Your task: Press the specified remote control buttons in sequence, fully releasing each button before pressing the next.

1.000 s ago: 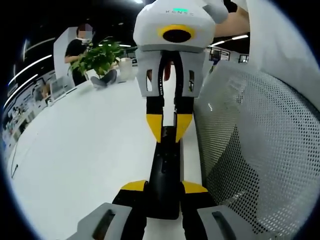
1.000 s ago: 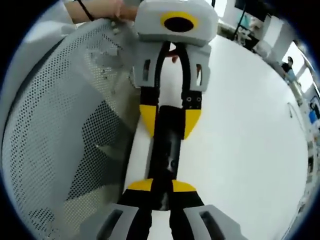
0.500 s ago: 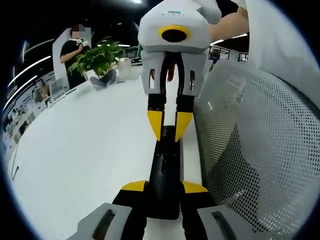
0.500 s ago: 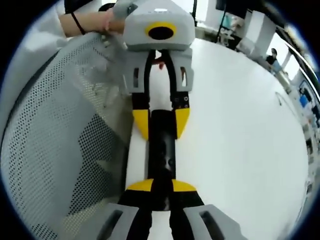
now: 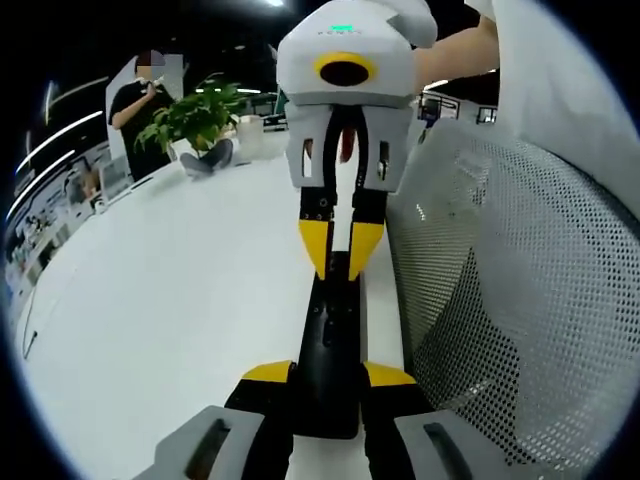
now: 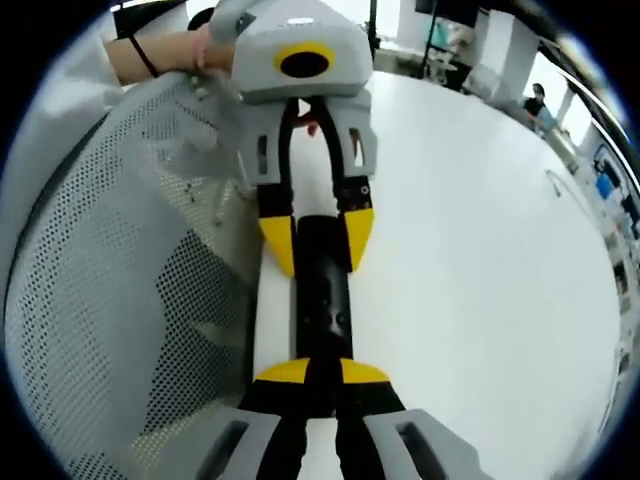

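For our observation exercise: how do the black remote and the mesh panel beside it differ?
The remote is black and solid; the mesh panel is pale and perforated. The remote is slim, held at both ends by the left gripper and right gripper; the mesh panel is broad, curved, ungripped.

No readable text, label, brand, number or sign anywhere; small marks atop the facing gripper (image 5: 340, 255) too blurred to make out.
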A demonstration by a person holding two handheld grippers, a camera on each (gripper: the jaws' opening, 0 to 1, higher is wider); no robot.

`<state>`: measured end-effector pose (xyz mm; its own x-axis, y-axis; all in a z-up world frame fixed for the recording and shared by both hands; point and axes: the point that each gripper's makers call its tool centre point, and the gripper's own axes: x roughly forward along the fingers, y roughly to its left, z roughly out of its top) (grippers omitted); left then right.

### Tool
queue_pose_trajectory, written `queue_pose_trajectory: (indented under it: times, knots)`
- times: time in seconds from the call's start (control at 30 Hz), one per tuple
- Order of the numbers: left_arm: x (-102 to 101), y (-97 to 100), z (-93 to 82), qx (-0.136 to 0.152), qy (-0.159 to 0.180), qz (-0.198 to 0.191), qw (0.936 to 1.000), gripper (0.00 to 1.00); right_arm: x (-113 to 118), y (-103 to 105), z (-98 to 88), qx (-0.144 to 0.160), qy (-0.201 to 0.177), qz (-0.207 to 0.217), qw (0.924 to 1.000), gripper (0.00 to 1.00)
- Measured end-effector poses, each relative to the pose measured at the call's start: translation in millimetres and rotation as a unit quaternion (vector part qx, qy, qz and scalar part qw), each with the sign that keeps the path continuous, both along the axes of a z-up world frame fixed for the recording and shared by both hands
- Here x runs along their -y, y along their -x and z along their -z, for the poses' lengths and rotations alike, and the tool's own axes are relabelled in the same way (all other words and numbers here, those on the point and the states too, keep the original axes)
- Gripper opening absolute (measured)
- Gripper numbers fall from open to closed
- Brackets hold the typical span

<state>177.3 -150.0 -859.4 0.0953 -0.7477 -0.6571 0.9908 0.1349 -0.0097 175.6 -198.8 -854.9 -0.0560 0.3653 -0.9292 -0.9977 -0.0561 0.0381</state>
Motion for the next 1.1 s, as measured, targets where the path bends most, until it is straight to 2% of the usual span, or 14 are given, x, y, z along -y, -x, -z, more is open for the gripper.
queue_pose_trajectory:
  times: [0.17,0.3,0.43,0.53,0.6,0.83,1.1]
  knots:
    - [0.0,-0.3,0.4,-0.001,0.0,-0.001,1.0,0.25,-0.9,-1.6,1.7,-0.011,0.031,0.004,0.9994,0.05]
    - [0.0,-0.4,0.5,-0.001,0.0,-0.001,1.0,0.25,0.6,-1.7,1.8,-0.02,0.039,0.01,0.999,0.05]
    - [0.1,-0.5,0.5,0.0,-0.001,-0.001,1.0,0.25,2.4,-0.9,0.4,-0.012,0.013,0.02,0.9996,0.06]
    - [0.2,-0.5,0.5,-0.001,0.0,-0.002,1.0,0.25,1.5,-0.9,-1.1,-0.008,-0.042,0.032,0.9986,0.06]
    - [0.2,-0.5,0.3,0.0,-0.001,-0.002,1.0,0.25,2.2,-1.5,-2.1,-0.016,-0.058,0.053,0.9968,0.06]
    - [0.2,-0.6,0.3,0.0,0.0,-0.003,1.0,0.25,1.4,-0.9,-2.0,0.0,-0.064,0.048,0.9968,0.04]
    - [0.1,-0.7,0.3,0.0,0.0,-0.003,1.0,0.25,4.3,-0.3,-1.4,0.03,-0.045,0.019,0.9983,0.01]
